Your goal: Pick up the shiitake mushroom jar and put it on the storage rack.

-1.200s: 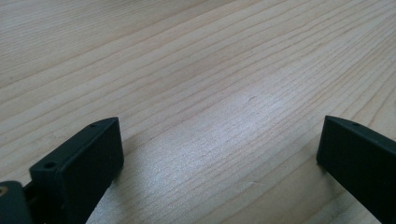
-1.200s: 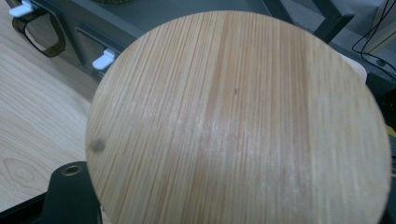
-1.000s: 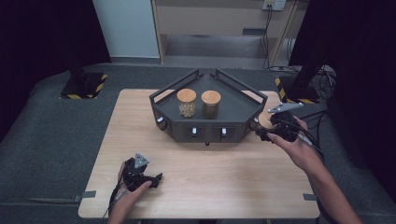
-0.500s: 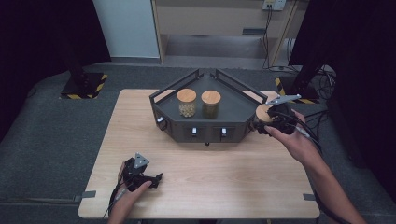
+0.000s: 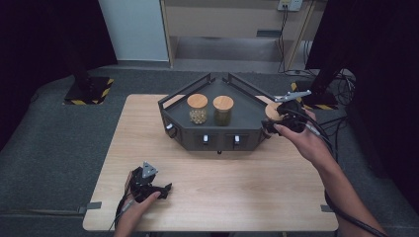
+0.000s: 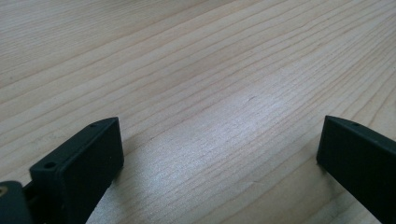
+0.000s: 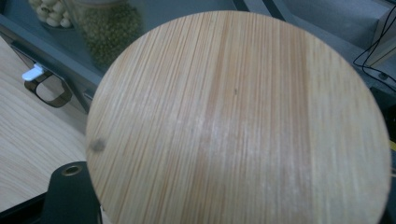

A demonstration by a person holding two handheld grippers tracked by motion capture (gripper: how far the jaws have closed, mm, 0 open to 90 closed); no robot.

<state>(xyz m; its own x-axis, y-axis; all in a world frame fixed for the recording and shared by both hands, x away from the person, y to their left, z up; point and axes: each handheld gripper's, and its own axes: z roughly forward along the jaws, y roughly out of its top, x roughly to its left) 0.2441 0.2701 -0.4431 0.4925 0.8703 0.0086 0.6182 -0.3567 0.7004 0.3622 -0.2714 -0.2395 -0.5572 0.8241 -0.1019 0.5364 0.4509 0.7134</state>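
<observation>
The right gripper (image 5: 274, 118), clamped on a bamboo-lidded jar (image 7: 238, 121), holds it upright just beside the dark tray's (image 5: 247, 106) right rim, whereas the left gripper (image 5: 165, 187), jaws wide apart, rests far off.

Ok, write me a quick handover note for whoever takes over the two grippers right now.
Right gripper: shut on a jar with a wooden lid, held in the air at the right edge of the dark tray.
Left gripper: fingers open with nothing between them, resting on the wooden table near its front left.
On the tray: a jar of pale beans and a jar of green beans, side by side, lids on.
Done: two jars are on the tray.
Left: probably set the held jar on the tray beside them and release.
</observation>
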